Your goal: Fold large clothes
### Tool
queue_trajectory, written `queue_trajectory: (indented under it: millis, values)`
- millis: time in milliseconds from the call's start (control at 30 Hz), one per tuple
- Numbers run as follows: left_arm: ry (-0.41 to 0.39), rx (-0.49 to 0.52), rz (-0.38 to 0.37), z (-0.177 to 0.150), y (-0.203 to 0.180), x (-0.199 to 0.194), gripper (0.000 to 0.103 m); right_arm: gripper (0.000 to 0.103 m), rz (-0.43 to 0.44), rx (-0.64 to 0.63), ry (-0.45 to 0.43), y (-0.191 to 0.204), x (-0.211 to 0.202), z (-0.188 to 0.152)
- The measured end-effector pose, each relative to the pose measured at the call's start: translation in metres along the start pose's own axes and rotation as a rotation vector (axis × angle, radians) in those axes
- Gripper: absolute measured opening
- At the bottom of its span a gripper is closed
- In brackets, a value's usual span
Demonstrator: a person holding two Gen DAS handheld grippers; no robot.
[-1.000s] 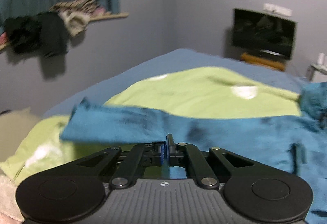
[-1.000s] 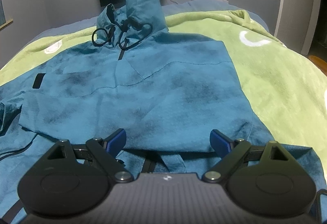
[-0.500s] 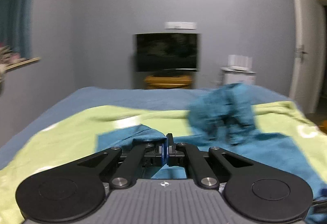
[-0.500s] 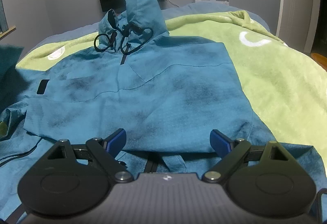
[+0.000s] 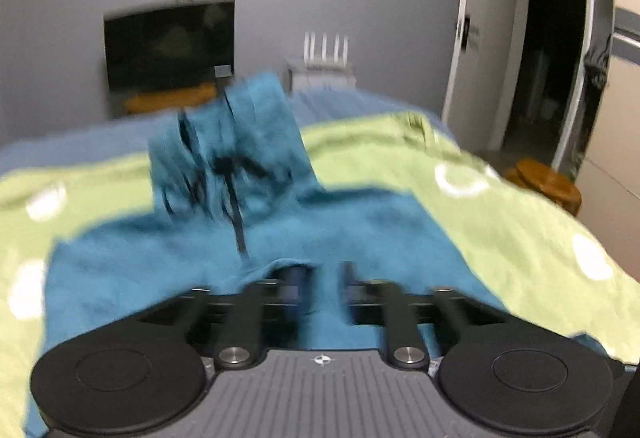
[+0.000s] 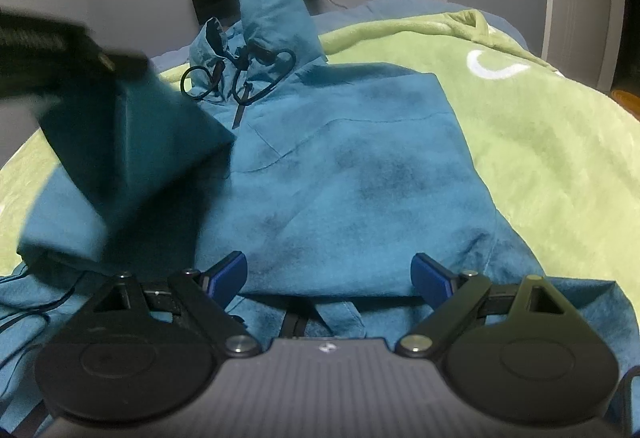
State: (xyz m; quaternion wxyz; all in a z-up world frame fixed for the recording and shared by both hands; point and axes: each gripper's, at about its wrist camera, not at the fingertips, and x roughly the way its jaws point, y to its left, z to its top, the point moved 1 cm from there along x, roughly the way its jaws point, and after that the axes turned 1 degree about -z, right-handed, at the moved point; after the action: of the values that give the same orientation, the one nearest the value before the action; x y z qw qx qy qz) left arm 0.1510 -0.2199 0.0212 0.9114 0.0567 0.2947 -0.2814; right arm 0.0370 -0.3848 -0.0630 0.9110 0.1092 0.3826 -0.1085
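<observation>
A teal hoodie (image 6: pixel 360 174) lies front-up on a green blanket (image 6: pixel 540 142), its hood (image 6: pixel 276 22) at the far end with a black drawstring (image 6: pixel 240 78). In the right wrist view my left gripper (image 6: pixel 100 62) is high at the left, with the hoodie's left sleeve (image 6: pixel 132 146) hanging from it over the chest. The left wrist view is blurred; its jaws (image 5: pixel 320 282) stand slightly apart with sleeve cloth (image 5: pixel 280 268) draped on the left finger. My right gripper (image 6: pixel 330 274) is open and empty over the hoodie's near hem.
The bed has a blue sheet (image 5: pixel 80 142) under the blanket. A dark TV (image 5: pixel 168 46) and a white router (image 5: pixel 324 46) stand by the far wall. A doorway (image 5: pixel 552 58) and a wooden stool (image 5: pixel 548 182) are at the right.
My left gripper swung right, carrying the sleeve from the bed's left side over the hoodie's chest, and its jaws have parted slightly. My right gripper has stayed still and open.
</observation>
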Motion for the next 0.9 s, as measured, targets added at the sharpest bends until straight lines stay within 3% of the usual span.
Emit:
queue_trajectory:
  millis: [67,200,333,533,600,700,900]
  values:
    - [0.018,-0.012,0.011,-0.012,-0.001,0.002,0.083,0.089,0.003,0.003,0.001,-0.001,0.001,0.0]
    - [-0.032,-0.001,-0.006,-0.029,0.018,-0.031,0.092,0.089,0.005,0.004,0.002,-0.001,0.001,-0.001]
    - [-0.026,-0.024,0.108,-0.047,0.059,-0.068,0.093,0.089,0.015,-0.001,0.0,0.0,0.001,0.001]
    - [0.023,-0.318,0.206,-0.09,0.147,-0.091,0.094,0.089,0.079,-0.073,-0.052,0.02,-0.01,0.005]
    - [0.043,-0.381,0.248,-0.107,0.164,-0.09,0.094,0.089,0.104,-0.146,-0.059,0.035,-0.011,0.006]
    - [0.065,-0.397,0.292,-0.126,0.175,-0.089,0.094,0.089,0.126,-0.298,-0.056,0.063,-0.008,0.005]
    - [0.109,-0.385,0.289,-0.14,0.181,-0.071,0.093,0.089,0.098,-0.588,0.005,0.119,0.02,-0.004]
